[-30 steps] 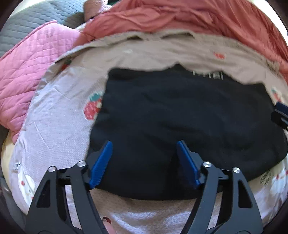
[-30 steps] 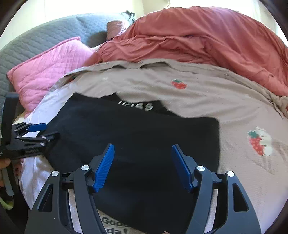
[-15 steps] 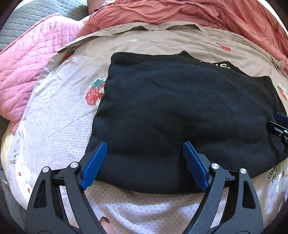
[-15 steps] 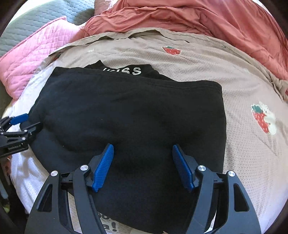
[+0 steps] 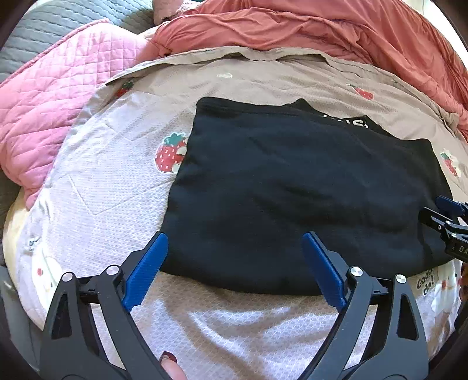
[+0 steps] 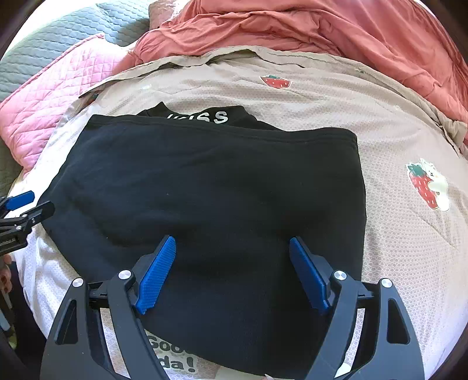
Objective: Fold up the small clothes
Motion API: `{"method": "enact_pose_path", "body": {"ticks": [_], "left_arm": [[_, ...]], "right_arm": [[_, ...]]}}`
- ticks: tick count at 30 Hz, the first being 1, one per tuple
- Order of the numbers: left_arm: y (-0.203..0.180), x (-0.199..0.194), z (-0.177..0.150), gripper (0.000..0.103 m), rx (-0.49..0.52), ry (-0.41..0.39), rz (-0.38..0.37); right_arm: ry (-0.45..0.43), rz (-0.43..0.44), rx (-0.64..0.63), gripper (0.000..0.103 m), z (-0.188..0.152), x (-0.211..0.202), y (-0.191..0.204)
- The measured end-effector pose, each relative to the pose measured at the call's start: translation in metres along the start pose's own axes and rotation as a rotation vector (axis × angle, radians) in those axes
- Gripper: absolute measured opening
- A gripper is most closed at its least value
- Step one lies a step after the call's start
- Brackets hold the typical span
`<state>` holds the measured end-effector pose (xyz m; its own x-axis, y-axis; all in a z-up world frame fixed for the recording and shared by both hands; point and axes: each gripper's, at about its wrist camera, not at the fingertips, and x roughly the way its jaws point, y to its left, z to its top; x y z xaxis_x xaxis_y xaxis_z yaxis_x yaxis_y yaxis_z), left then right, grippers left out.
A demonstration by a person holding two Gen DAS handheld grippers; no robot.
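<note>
A black garment [image 5: 298, 187] with white lettering at its far edge lies folded flat on a beige strawberry-print bedcover [image 5: 111, 181]. It also shows in the right wrist view [image 6: 210, 193]. My left gripper [image 5: 234, 248] is open and empty, hovering over the garment's near left edge. My right gripper [image 6: 232, 254] is open and empty, above the garment's near right part. The right gripper shows at the right edge of the left wrist view [image 5: 447, 213]. The left gripper shows at the left edge of the right wrist view [image 6: 23, 204].
A pink quilted pillow [image 5: 58, 96] lies at the left. A rumpled salmon blanket [image 5: 307, 26] is heaped along the far side. A grey quilted cover [image 6: 58, 38] is at the far left. The bedcover [image 6: 409, 233] stretches bare to the garment's right.
Both grippers have pulled back toward the near edge and risen a little. The garment lies where it was, with more of its far edge and lettering in view.
</note>
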<state>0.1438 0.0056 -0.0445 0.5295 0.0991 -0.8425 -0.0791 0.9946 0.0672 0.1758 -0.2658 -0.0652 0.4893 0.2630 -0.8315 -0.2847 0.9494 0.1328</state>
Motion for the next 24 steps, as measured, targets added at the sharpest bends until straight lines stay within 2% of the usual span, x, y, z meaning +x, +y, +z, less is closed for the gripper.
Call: {"method": "enact_pose_path", "body": {"ticks": [3,9,10,11,16,19,24], "left_arm": [[0.001,-0.006,0.001,0.092,0.005,-0.011,0.006],[0.003,-0.015,0.002,0.093,0.007,-0.028,0.003],[0.004,-0.016,0.003,0.093,0.005,-0.03,0.0],[0.006,-0.017,0.004,0.093,0.001,-0.031,-0.005],[0.013,-0.022,0.006,0.093,-0.023,-0.039,-0.023],[0.018,-0.023,0.006,0.093,-0.033,-0.046,-0.028],[0.027,-0.021,0.006,0.093,-0.046,-0.046,-0.016]], "right_arm": [[-0.019,0.011,0.006,0.084,0.0,-0.005,0.001],[-0.106,0.028,-0.009,0.084,0.001,-0.023,0.008],[-0.129,0.033,-0.011,0.086,0.001,-0.028,0.01],[-0.149,0.035,-0.011,0.094,0.002,-0.032,0.012],[-0.256,0.103,0.007,0.096,0.001,-0.059,0.022],[-0.305,0.115,-0.007,0.097,-0.001,-0.07,0.032],[-0.326,0.113,-0.062,0.097,-0.006,-0.077,0.052]]}}
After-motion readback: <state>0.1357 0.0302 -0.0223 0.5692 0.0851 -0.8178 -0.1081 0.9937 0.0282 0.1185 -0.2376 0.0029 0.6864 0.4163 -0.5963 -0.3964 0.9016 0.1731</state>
